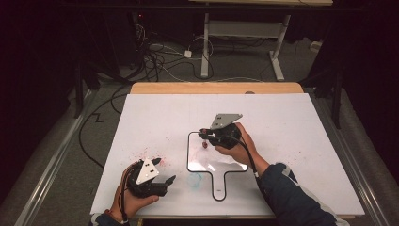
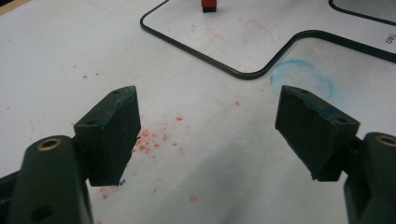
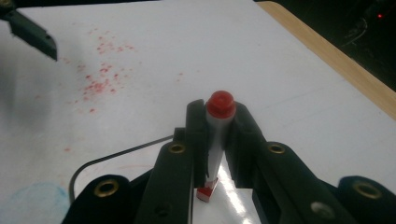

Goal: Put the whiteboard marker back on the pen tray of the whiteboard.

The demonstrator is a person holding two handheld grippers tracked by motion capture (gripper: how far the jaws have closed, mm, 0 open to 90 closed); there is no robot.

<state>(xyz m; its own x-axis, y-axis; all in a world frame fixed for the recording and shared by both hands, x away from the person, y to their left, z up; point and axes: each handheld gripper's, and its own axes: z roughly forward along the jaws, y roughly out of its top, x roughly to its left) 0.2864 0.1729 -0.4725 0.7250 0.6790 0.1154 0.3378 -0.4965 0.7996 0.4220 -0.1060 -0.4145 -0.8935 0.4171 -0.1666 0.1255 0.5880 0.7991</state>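
A red marker (image 3: 218, 140) is being gripped upright between the closed jaws of the right gripper (image 3: 219, 126), its red end cap showing above the pads and its red tip pointing down just below them. The tip is being held over, or perhaps against, the small handled whiteboard (image 1: 194, 160), whose dark rim is being seen running beneath the gripper; whether the tip is actually touching the glossy surface cannot be told. Faint red strokes (image 2: 238, 35) are being shown on the board ahead of the left gripper (image 2: 208, 135).

The left gripper is being held wide open with nothing between its pads, low over the white table sheet (image 1: 291, 141), well to the side of the right gripper and just beyond the board's handle. Red specks (image 2: 149, 140) are being seen directly beneath its jaws, and a pale blue smudge (image 2: 303, 77) just ahead of its right jaw.

The step in hand is being judged as drawing or marking on the board. For clean strokes, the marker is best being kept near vertical, light even pressure being applied so that it is not being levered sideways out of the pads. The board is unsecured and glossy, so sliding is being risked; its handle could be steadied by the free left gripper.
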